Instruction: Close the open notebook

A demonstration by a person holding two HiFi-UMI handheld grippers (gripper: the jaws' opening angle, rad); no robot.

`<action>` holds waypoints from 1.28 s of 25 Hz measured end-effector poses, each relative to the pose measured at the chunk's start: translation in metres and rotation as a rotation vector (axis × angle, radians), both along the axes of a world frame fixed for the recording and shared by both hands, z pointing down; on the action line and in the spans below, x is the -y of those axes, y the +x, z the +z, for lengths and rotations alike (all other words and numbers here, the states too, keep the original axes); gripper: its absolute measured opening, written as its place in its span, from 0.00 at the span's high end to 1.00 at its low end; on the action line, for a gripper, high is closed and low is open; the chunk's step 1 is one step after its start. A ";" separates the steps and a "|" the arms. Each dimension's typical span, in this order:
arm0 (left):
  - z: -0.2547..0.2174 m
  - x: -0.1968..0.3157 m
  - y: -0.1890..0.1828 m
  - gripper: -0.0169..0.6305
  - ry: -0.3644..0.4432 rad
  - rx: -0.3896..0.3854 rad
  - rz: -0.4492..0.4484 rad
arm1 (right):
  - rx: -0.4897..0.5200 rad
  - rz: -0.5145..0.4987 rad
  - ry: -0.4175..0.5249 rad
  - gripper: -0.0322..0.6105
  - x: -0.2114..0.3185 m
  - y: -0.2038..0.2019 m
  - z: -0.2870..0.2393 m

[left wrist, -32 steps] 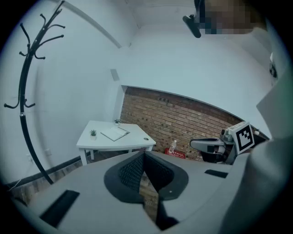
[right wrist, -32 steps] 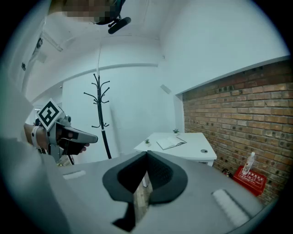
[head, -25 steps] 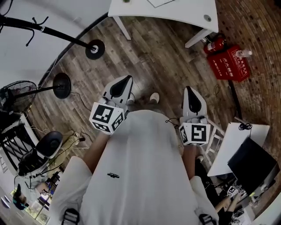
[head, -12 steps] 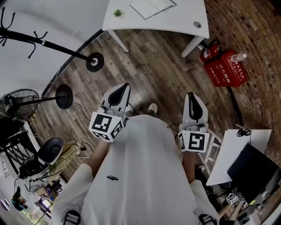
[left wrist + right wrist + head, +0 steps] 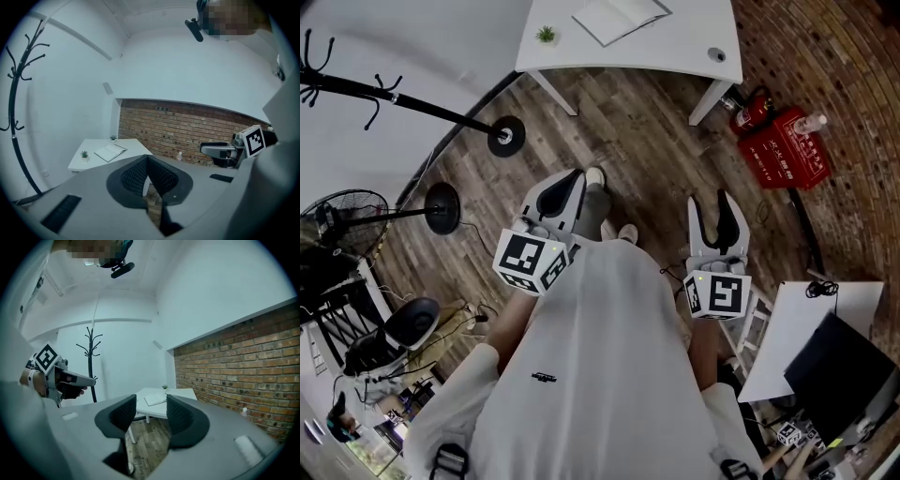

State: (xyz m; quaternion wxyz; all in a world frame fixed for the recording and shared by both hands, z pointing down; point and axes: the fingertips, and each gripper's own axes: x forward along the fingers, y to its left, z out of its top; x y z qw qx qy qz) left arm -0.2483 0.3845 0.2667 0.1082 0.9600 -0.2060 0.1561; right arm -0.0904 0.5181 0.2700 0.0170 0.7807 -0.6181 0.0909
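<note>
A white desk (image 5: 694,42) stands at the far side of a room with a wood-plank floor (image 5: 656,131) and a brick wall (image 5: 853,56). The open notebook (image 5: 619,17) lies flat on the desk near a small potted plant (image 5: 546,35), well apart from both grippers. The left gripper (image 5: 572,178) has its jaws together and empty. The jaws of the right gripper (image 5: 717,204) stand apart, having just been opening, with nothing between them. A coat stand (image 5: 504,136) and a red extinguisher box (image 5: 787,141) stand on the floor.
</note>
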 end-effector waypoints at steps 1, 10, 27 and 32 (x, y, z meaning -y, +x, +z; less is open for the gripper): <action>0.001 0.003 0.002 0.96 -0.005 -0.001 0.003 | 0.001 0.005 0.003 0.64 0.002 0.001 0.000; 0.013 0.048 0.033 0.96 -0.017 -0.019 0.032 | 0.018 0.034 -0.016 0.58 0.041 0.023 0.011; 0.021 0.284 0.121 0.96 -0.090 -0.076 0.064 | -0.031 0.039 -0.101 0.51 0.274 0.096 -0.004; 0.023 0.339 0.148 0.96 -0.117 -0.093 0.081 | -0.017 0.046 -0.129 0.47 0.331 0.123 0.001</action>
